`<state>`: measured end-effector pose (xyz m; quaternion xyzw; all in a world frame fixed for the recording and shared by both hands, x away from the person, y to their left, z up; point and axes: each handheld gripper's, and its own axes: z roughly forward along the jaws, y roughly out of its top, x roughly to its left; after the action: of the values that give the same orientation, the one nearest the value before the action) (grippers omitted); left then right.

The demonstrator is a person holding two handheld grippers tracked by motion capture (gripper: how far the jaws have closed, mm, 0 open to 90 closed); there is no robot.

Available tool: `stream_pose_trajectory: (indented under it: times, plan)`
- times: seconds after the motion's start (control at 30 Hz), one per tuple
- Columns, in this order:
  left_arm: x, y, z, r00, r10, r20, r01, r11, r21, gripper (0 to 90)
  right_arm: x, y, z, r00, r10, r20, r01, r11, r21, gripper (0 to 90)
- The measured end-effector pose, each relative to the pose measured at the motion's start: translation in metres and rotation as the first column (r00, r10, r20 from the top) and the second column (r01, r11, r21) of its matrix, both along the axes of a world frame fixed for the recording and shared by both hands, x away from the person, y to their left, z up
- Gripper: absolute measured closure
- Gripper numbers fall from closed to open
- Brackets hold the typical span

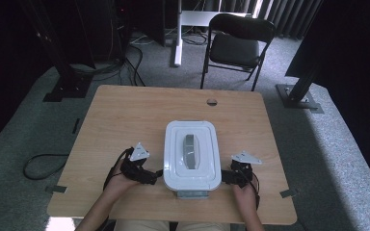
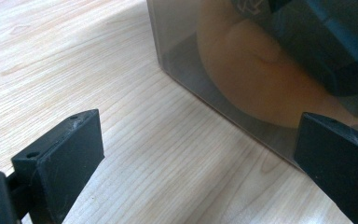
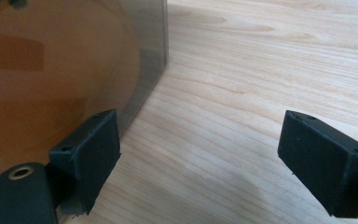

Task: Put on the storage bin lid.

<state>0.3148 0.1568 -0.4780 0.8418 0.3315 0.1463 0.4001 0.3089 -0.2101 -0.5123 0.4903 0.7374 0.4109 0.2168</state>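
Clear plastic box (image 1: 191, 155), lidded, is flanked at 9 and 3 o'clock by the left gripper (image 1: 150, 177) and right gripper (image 1: 227, 177). Both sets of jaws are held spread, apparently so the box can be steadied or lifted from both sides.

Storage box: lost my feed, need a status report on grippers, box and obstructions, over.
Left gripper open at the storage box near-left side. Right gripper open at its near-right side. Box lidded, on the table. Nothing in the way.

Left gripper (image 1: 155, 174) is sitting low at the box's (image 1: 191, 179) left side, jaws gaping wide, left hand (image 1: 118, 182) wrapping it from behind. Right gripper (image 1: 225, 176) is sitting at the box's right side, jaws also spread wide, right hand (image 1: 244, 191) gripping it. Both forearms are angling in toward the box.
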Motion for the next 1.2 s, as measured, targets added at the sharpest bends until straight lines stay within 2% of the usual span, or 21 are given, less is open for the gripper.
stream_pose_trajectory:
  times: [0.23, 0.43, 0.53, 0.6, 0.67, 0.83, 1.2]
  plan:
    - [-0.007, 0.008, 0.003, 1.0000, 0.002, 0.007, -0.002, 1.0000, -0.009, 2.5, -0.002, -0.008, 0.007, 0.9996, -0.018, 0.020, 0.017, 1.000, 0.015, 12.7]
    - [-0.007, 0.020, -0.001, 0.9995, 0.032, -0.002, -0.032, 0.9994, -0.008, 2.5, -0.004, -0.020, 0.011, 0.9981, -0.049, 0.036, 0.048, 0.998, 0.029, 12.7]
    - [-0.007, 0.024, -0.003, 0.9989, 0.047, -0.007, -0.047, 0.9989, -0.004, 2.5, -0.005, -0.026, 0.011, 0.9978, -0.046, 0.047, 0.045, 0.999, 0.022, 12.8]
    - [-0.007, 0.027, -0.004, 0.9980, 0.062, -0.011, -0.061, 0.9980, 0.014, 2.5, -0.006, -0.030, 0.011, 0.9981, -0.040, 0.047, 0.039, 0.999, 0.014, 13.6]
    - [-0.008, 0.031, -0.006, 0.9977, 0.065, -0.019, -0.065, 0.9979, -0.002, 2.5, -0.007, -0.033, 0.011, 0.9979, -0.042, 0.049, 0.042, 0.999, -0.005, 13.6]
    - [-0.009, 0.043, -0.009, 0.9956, 0.091, -0.024, -0.091, 0.9957, -0.015, 2.5, -0.010, -0.042, 0.011, 0.9968, -0.063, 0.050, 0.064, 0.998, -0.008, 13.6]
    - [-0.013, 0.063, -0.015, 0.9908, 0.129, -0.040, -0.130, 0.9912, -0.023, 2.5, -0.017, -0.059, 0.009, 0.9952, -0.086, 0.048, 0.087, 0.996, -0.023, 13.5]
